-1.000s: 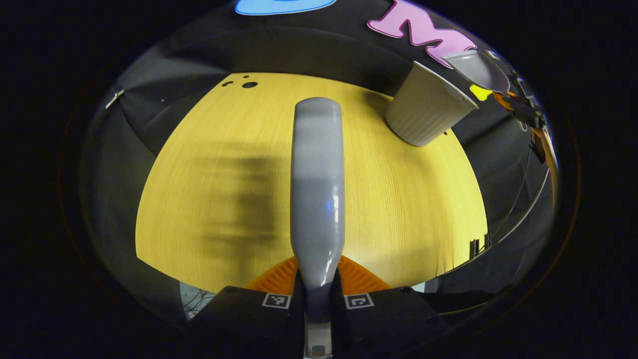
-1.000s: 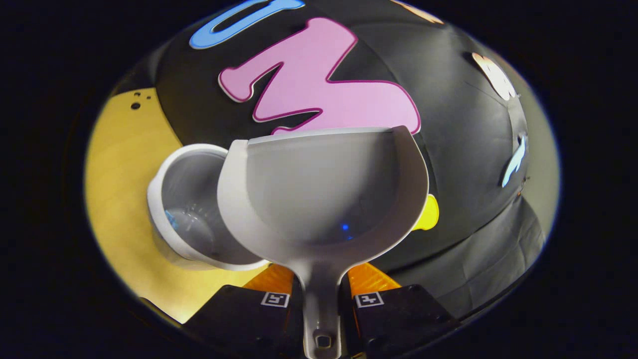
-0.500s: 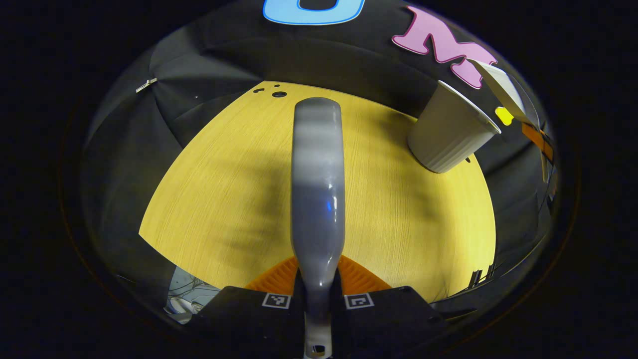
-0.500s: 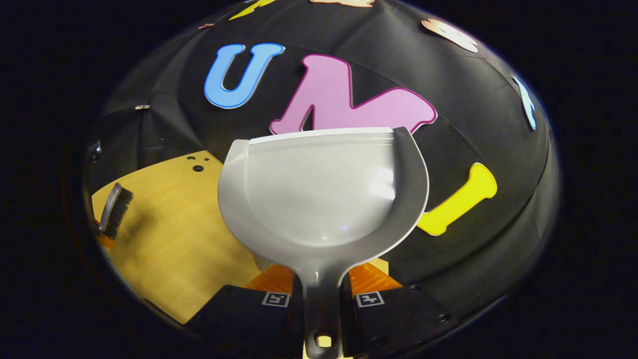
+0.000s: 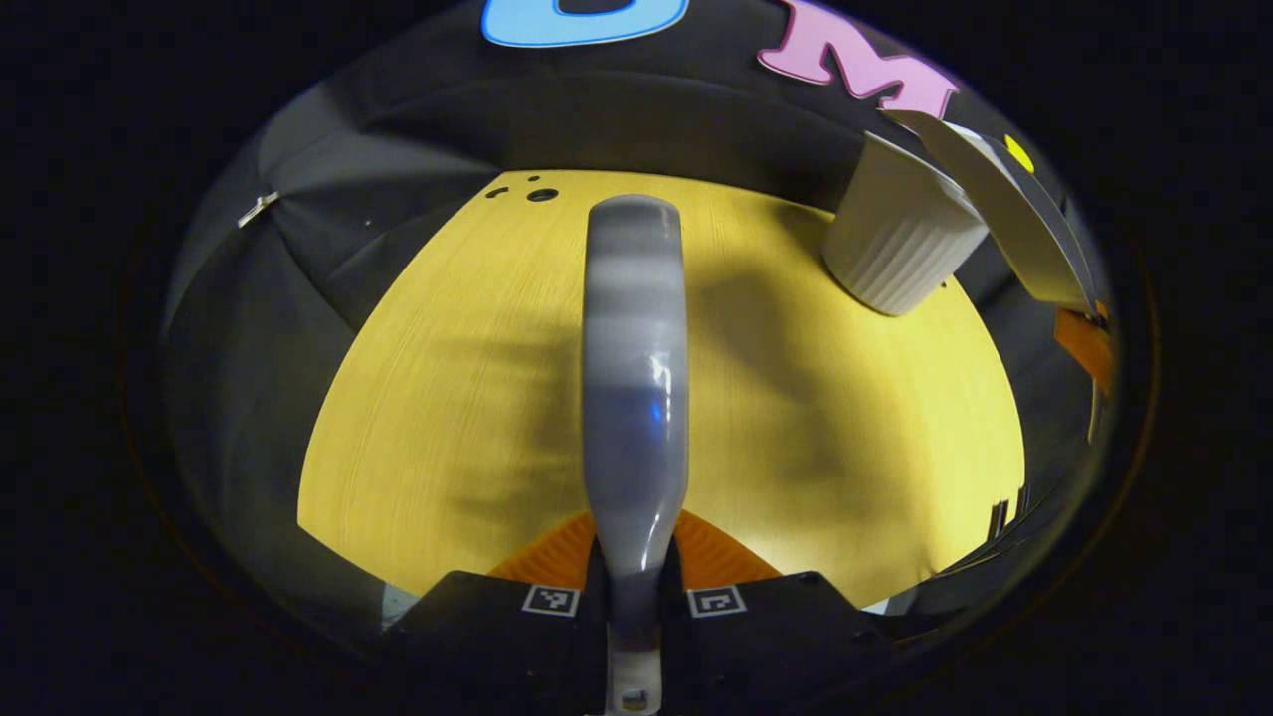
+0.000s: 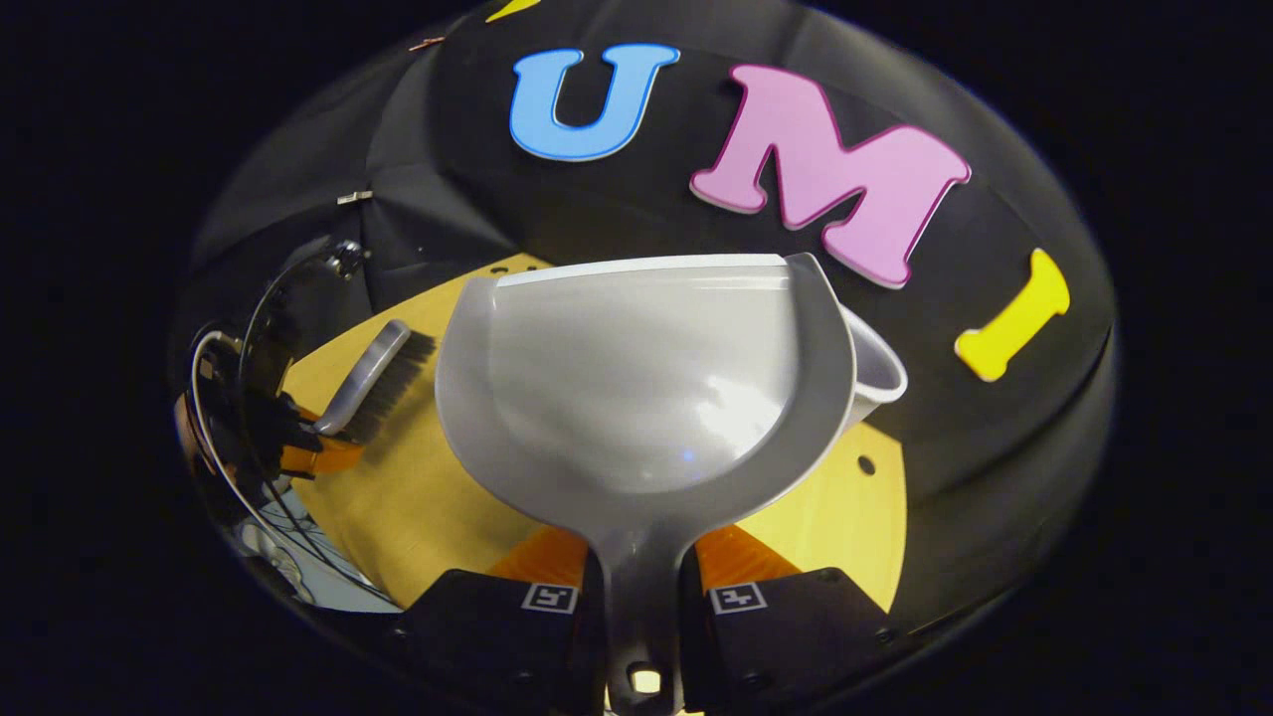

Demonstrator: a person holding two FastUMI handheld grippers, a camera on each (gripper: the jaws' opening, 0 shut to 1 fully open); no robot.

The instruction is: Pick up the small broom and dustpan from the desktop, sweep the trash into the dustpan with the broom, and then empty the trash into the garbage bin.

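In the left gripper view the small broom (image 5: 635, 378) points straight ahead over the yellow desktop (image 5: 467, 398), grey back up, and my left gripper (image 5: 635, 559) is shut on its handle. The white ribbed garbage bin (image 5: 900, 244) stands at the far right of the table, with the dustpan (image 5: 1009, 219) tilted beside its rim. In the right gripper view my right gripper (image 6: 641, 565) is shut on the handle of the grey dustpan (image 6: 646, 388), whose scoop looks bare. The bin (image 6: 877, 376) peeks out behind its right edge. At the left, the broom (image 6: 383, 376) hangs over the desktop (image 6: 418, 497).
Small round holes (image 5: 542, 194) mark the table's far edge, and another hole (image 6: 865, 464) lies near the bin. Cables (image 6: 224, 398) trail from the left gripper by the table's left edge. Black cloth walls close in behind the table.
The right gripper has swung the dustpan left, off the bin's mouth, so the bin now sits behind its right edge and the broom comes into its view. The left gripper shifted slightly.
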